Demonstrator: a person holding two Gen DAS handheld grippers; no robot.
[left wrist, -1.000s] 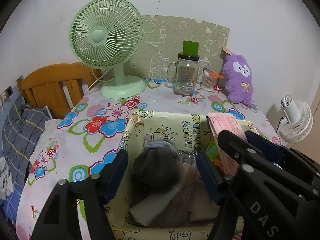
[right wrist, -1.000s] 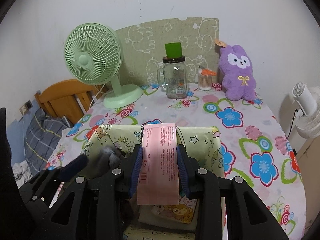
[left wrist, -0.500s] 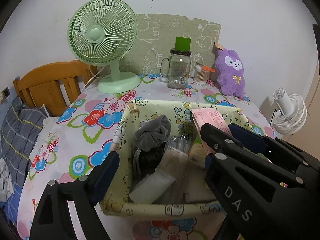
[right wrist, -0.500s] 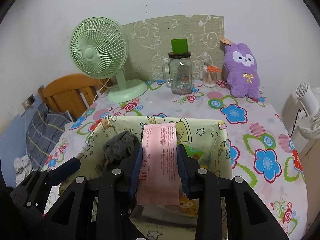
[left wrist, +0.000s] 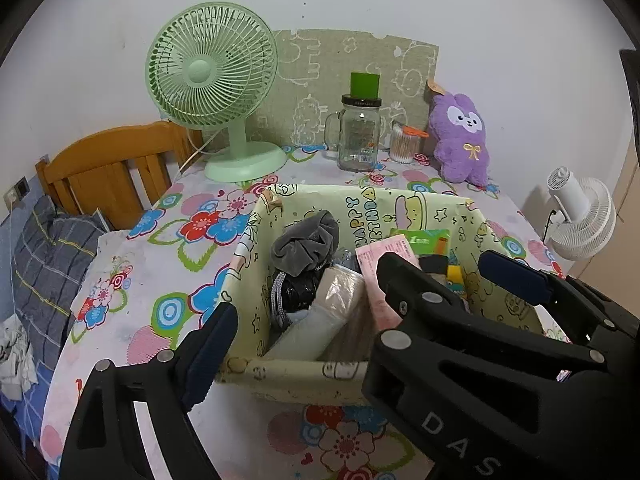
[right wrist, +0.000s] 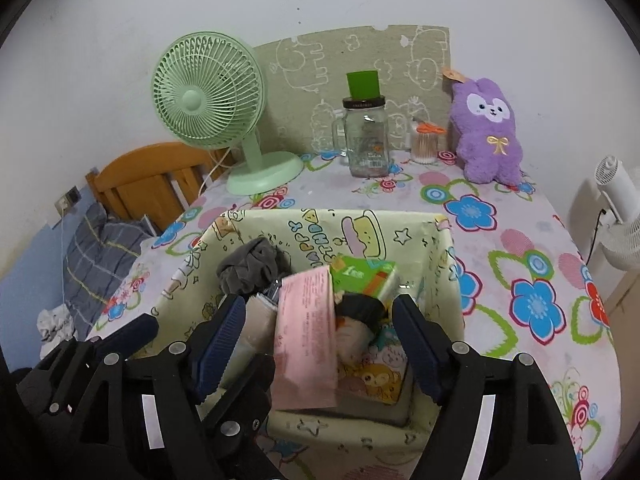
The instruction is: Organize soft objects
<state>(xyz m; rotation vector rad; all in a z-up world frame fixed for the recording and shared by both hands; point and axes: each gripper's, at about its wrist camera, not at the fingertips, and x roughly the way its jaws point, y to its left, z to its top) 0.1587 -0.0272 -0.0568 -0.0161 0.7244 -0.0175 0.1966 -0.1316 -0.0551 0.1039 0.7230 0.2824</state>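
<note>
A pale yellow cartoon-print box sits on the flowered table. Inside lie a grey cloth bundle, a beige roll, a green packet and a pink packet. My right gripper is open above the box, its pads either side of the pink packet, which stands loose between them. My left gripper is open over the box's near left part, its right finger hidden behind the right gripper's body. A purple plush rabbit stands at the back right.
A green desk fan stands at the back left. A glass jar with a green cup on it and a cotton-swab pot stand mid-back. A wooden headboard is left, a white fan right.
My right gripper has opened and let go of the pink packet, which now rests in the box. Both grippers have pulled back from the box.
</note>
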